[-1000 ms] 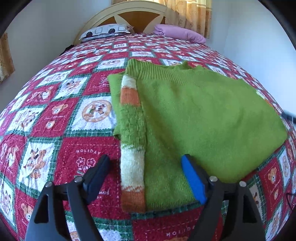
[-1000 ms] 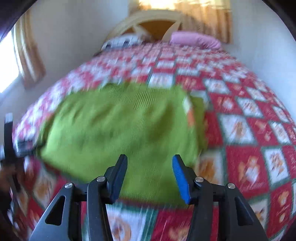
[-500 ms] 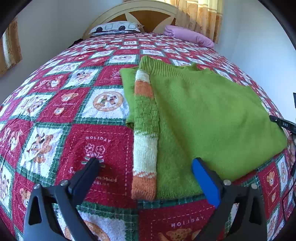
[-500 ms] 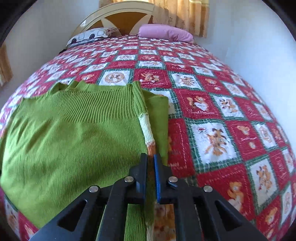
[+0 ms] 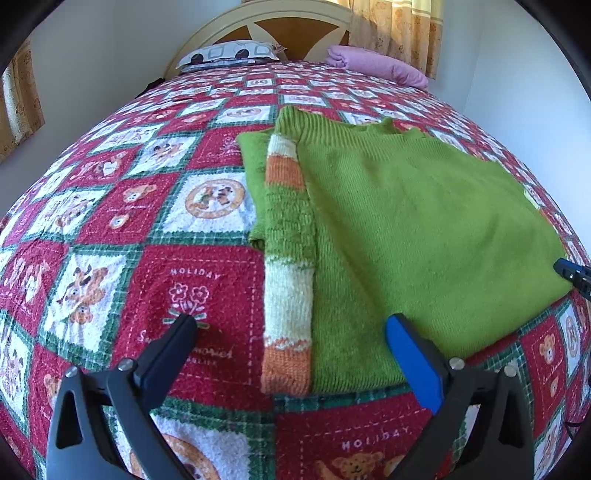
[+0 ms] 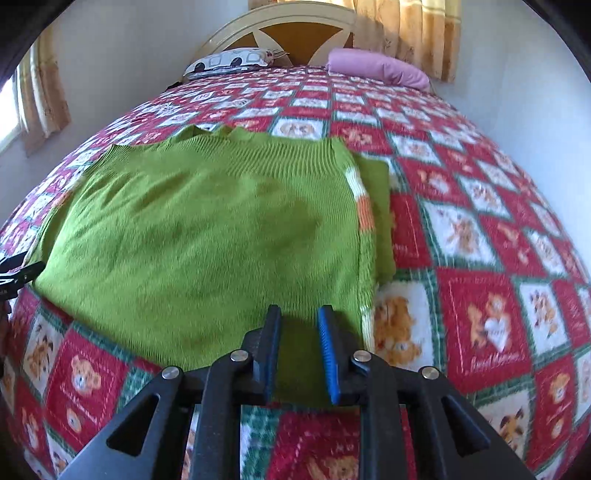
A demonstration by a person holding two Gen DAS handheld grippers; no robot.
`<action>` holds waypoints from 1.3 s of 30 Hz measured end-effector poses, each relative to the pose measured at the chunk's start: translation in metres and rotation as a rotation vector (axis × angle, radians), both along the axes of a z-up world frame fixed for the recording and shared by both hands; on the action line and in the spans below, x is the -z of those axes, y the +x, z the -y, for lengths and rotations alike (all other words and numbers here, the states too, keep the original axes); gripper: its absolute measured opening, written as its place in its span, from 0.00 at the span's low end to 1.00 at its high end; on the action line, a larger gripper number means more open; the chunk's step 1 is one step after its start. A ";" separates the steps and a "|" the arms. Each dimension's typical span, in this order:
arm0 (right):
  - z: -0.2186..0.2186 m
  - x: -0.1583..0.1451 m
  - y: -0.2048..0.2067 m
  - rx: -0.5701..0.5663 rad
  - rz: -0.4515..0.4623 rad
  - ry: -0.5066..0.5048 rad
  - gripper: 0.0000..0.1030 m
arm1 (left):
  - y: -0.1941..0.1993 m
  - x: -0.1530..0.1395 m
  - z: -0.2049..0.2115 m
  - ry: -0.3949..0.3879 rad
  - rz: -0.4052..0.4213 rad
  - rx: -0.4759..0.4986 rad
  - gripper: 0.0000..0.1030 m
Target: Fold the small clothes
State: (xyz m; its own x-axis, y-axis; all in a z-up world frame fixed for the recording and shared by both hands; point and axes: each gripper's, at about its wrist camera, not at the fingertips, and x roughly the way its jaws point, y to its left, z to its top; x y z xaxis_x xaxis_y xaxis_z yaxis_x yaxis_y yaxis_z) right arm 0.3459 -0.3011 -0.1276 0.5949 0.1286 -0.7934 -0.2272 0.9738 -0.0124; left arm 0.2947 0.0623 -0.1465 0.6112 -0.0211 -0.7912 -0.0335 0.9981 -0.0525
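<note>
A green knit sweater (image 5: 406,221) lies flat on the red patchwork quilt (image 5: 110,221), with a sleeve striped in white and orange (image 5: 288,288) folded along its left edge. My left gripper (image 5: 289,321) hangs wide open above the near left corner, the sleeve cuff below the gap. In the right wrist view the sweater (image 6: 203,229) fills the middle, its other striped sleeve (image 6: 364,210) tucked at the right edge. My right gripper (image 6: 299,312) hovers low over the near hem. Its jaws are opening, with a narrow gap and only green knit seen beneath them. Its tip also shows as the right gripper (image 5: 570,271).
A patterned pillow (image 5: 229,55) and a pink pillow (image 5: 376,68) lie against the wooden headboard (image 5: 295,29). Curtains (image 5: 399,26) hang behind it. White walls stand on both sides of the bed. The tip of the left gripper (image 6: 18,273) shows at the left edge.
My left gripper spread wider and stayed in place. The right gripper shut fully, then parted a little, and sank toward the near hem.
</note>
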 end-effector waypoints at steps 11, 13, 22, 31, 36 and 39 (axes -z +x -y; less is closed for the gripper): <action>-0.003 0.005 -0.024 0.030 0.027 -0.043 0.20 | -0.012 0.001 0.000 0.006 -0.001 0.014 1.00; -0.005 0.004 -0.027 0.030 0.023 -0.061 0.20 | -0.013 0.001 0.000 0.005 0.001 0.015 1.00; -0.010 -0.013 -0.035 0.030 0.008 -0.089 0.21 | -0.016 0.000 0.000 -0.002 0.007 0.015 1.00; -0.024 -0.001 -0.013 -0.010 -0.028 0.046 0.23 | -0.022 -0.001 -0.001 -0.010 0.005 0.025 1.00; -0.013 0.003 -0.031 0.011 -0.091 0.074 0.23 | -0.028 -0.003 -0.006 -0.049 0.021 0.032 1.00; -0.023 0.004 -0.043 -0.016 -0.049 -0.012 0.23 | -0.031 -0.008 -0.013 -0.091 0.038 0.035 1.00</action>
State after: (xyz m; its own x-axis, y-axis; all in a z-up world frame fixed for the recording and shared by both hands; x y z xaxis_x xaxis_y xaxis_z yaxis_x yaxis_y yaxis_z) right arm 0.3029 -0.2782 -0.1311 0.5530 0.1282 -0.8232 -0.2429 0.9700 -0.0122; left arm 0.2640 0.0749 -0.1388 0.6385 -0.1140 -0.7611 0.0052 0.9896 -0.1439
